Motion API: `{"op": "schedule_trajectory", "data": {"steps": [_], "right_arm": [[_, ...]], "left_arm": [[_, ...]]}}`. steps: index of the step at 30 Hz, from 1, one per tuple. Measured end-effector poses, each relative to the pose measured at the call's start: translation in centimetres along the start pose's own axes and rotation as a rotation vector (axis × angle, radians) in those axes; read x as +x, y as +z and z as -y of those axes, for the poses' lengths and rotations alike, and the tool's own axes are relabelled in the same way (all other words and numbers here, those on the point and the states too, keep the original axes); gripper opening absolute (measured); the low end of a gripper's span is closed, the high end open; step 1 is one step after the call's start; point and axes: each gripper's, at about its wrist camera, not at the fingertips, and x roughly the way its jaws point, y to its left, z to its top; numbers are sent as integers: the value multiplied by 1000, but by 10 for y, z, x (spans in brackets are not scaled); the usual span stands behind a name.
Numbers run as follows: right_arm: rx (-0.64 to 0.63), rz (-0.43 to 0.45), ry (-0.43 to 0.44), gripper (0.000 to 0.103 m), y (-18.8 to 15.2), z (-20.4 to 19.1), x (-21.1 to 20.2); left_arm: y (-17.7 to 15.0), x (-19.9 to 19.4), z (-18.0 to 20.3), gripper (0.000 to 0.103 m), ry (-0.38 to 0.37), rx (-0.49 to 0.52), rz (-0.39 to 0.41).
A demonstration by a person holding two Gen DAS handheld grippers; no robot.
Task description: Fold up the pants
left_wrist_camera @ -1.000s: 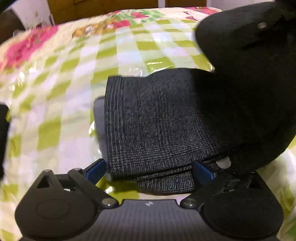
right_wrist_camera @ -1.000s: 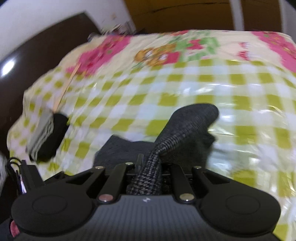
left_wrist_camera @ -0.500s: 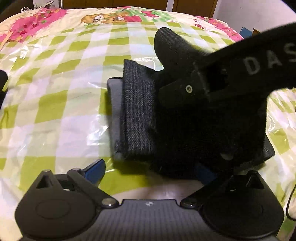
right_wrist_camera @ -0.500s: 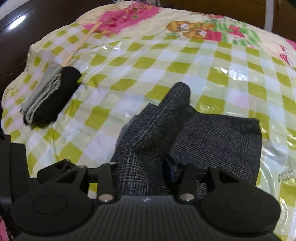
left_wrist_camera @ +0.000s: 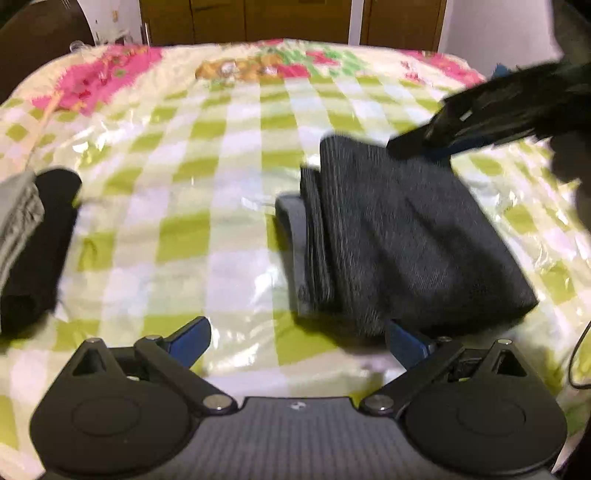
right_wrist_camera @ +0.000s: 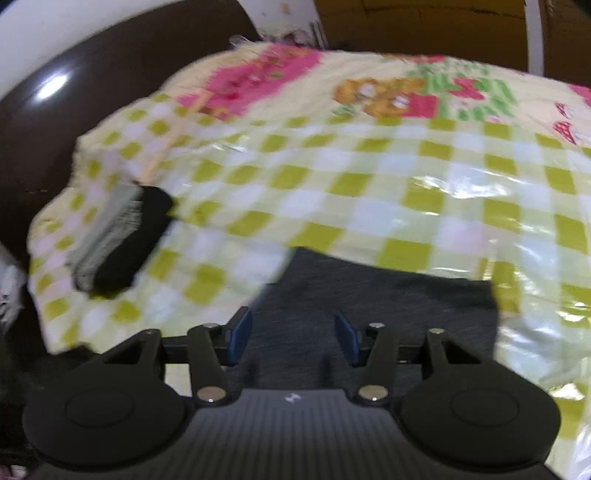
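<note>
The dark grey pants (left_wrist_camera: 399,236) lie folded into a thick rectangle on the checked bedspread (left_wrist_camera: 229,155), right of centre in the left wrist view. My left gripper (left_wrist_camera: 299,341) is open just short of their near edge, with nothing between its blue pads. The right gripper (left_wrist_camera: 417,144) reaches in from the upper right, blurred, over the far corner of the pants. In the right wrist view the pants (right_wrist_camera: 388,295) lie flat under my right gripper (right_wrist_camera: 293,336). Its jaws are opening and the pads stand apart with no cloth pinched between them.
A stack of folded clothes, grey on black (left_wrist_camera: 33,240) (right_wrist_camera: 118,240), rests near the left edge of the bed. A dark headboard (right_wrist_camera: 55,122) curves round the left side. Wooden cupboards (left_wrist_camera: 258,18) stand behind the bed. A thin cable (left_wrist_camera: 576,362) hangs at the right.
The right gripper let go of the raised fold of the pants, which now lies flat, and drew back. The left gripper, still open, pulled back and up from the pants.
</note>
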Motion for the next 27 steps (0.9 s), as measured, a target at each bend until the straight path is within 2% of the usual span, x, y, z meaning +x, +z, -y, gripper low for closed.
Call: {"op": "schedule_trajectory", "data": {"steps": [4,7,9,12,15,17,19,21,22,23,24,25,26,27], "right_arm": [[15,9,26,59,17,26,21],[-106,24,96,64,29,25,34],[-189,-7,187,69,40,26,44],[-295,-72,273,69,55,28,62],[-308,-148,368,69,61,35,83],[-296,-199,383,69,56,37,96],[-290,-210,405,53,48,39,98],[-270,-187,412,31,44,42,88],[-257,-170,410,27,43,44,80],[-247,-156,414,20,43,46,72],[-239,-147,418,18,43,47,64],[-234,-141,420,17,43,46,57],[-233,-136,421,16,44,45,50],[-234,-127,421,16,43,43,42]], "left_arm": [[17,11,12,103,-13,10,51],[30,27,21,103,-14,-9,49],[32,27,22,103,-36,-31,62],[36,30,27,103,-46,-33,94],[39,36,31,103,-55,-42,98],[39,39,34,103,-58,-39,95],[39,39,37,103,-52,-31,104],[39,37,41,103,-37,-20,120],[39,36,43,103,-28,-14,123],[38,36,45,95,-28,-12,119],[38,36,48,87,-28,-10,118],[37,36,49,70,-27,-6,113],[36,37,51,59,-26,0,106],[35,36,52,59,-23,5,102]]}}
